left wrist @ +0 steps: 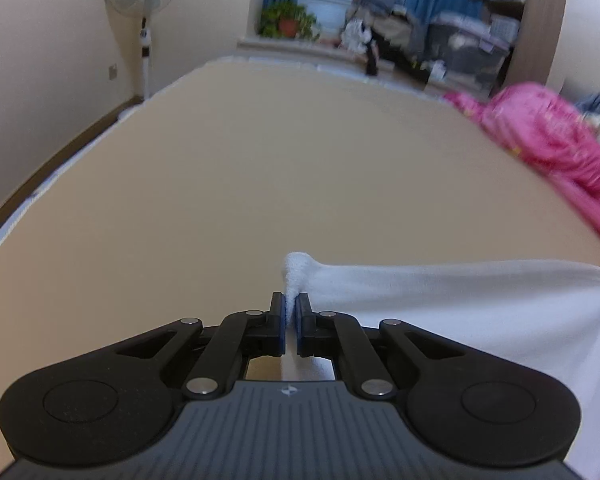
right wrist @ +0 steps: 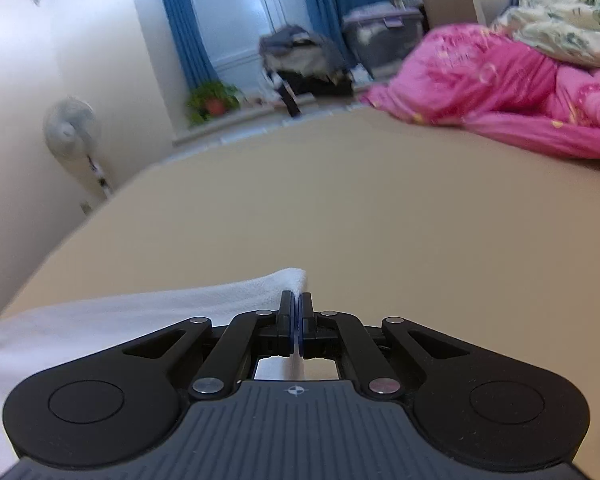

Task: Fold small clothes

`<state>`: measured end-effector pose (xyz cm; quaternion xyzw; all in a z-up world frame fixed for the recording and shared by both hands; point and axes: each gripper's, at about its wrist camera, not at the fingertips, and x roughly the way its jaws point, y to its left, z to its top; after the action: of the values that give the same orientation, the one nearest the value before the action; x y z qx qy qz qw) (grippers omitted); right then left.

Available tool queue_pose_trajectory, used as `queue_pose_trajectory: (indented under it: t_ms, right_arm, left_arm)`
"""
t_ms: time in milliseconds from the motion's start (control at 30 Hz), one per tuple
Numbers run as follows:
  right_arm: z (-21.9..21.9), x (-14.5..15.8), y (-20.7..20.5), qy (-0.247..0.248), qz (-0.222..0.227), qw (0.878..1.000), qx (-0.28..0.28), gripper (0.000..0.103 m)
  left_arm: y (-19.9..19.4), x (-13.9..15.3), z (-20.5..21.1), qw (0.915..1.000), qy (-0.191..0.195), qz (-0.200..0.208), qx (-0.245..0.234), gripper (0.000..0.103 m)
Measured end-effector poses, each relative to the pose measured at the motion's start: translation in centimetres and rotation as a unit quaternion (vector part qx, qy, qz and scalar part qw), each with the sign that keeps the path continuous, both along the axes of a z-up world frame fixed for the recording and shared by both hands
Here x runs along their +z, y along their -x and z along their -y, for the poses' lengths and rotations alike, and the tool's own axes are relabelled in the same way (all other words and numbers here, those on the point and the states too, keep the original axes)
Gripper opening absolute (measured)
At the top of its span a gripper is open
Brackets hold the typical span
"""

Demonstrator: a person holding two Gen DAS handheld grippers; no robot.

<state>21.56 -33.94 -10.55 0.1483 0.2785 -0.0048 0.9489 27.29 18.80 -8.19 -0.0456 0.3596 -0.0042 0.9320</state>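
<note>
- The left gripper has its jaws drawn narrow on a bunched corner of the white cloth; a tuft of fabric pokes out just above the blue pads. The bite looks shallow, so a sharp pull could tug the corner free.
- The right gripper has its jaws nearly closed on the opposite corner of the same cloth, with only a thin fold between the pads. That grip looks thinner than the left one and is the likelier of the 2 to slip.
- The cloth hangs stretched between the 2 grippers, low over the tan bed surface. Its lower part is hidden behind the gripper bodies, so I cannot tell whether it touches the bed.
- If the grippers drift apart, tension rises and 1 corner may pop out; if they drift together, the span sags and the fold line goes crooked.
- Laying it down unevenly would likely leave wrinkles or a skewed edge.
- The pink quilt lies well apart on the right side of the bed, but a wide swing that way could drape the cloth over it.
</note>
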Motion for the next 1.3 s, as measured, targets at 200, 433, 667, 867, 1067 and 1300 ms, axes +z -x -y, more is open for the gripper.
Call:
queue_pose_trajectory:
  t_ms: [200, 433, 667, 867, 1067, 1300]
  right_arm:
    - [-0.2, -2.3, -1.6, -0.011, -0.093, 0.996, -0.015, 0.023]
    - [1.2, -0.3, 3.5, -0.08, -0.144, 0.986, 0.023, 0.025]
    - [0.3, -0.8, 10.0, -0.065, -0.232, 0.967, 0.08, 0.037]
    - [1.3, -1.4, 11.8, -0.047, -0.255, 0.964, 0.058, 0.037]
    - [1.5, -1.9, 12.2, -0.051, -0.25, 0.965, 0.063, 0.003]
    - [5.3, -1.0, 14.0, -0.152, -0.214, 0.965, 0.012, 0.002]
  left_arm:
    - [0.0, -0.6, -2.0, 0.998, 0.034, -0.052, 0.01, 0.016]
    - [5.2, -0.6, -4.7, 0.9812, 0.124, -0.141, -0.047, 0.017]
    - [10.3, -1.8, -4.4, 0.9722, 0.099, -0.184, -0.106, 0.022]
    - [12.7, -3.7, -1.7, 0.9688, 0.052, -0.194, -0.145, 0.028]
    - [13.9, -3.4, -1.9, 0.9727, 0.024, -0.183, -0.141, 0.004]
    - [14.6, -4.3, -2.8, 0.9697, 0.009, -0.213, -0.12, 0.0]
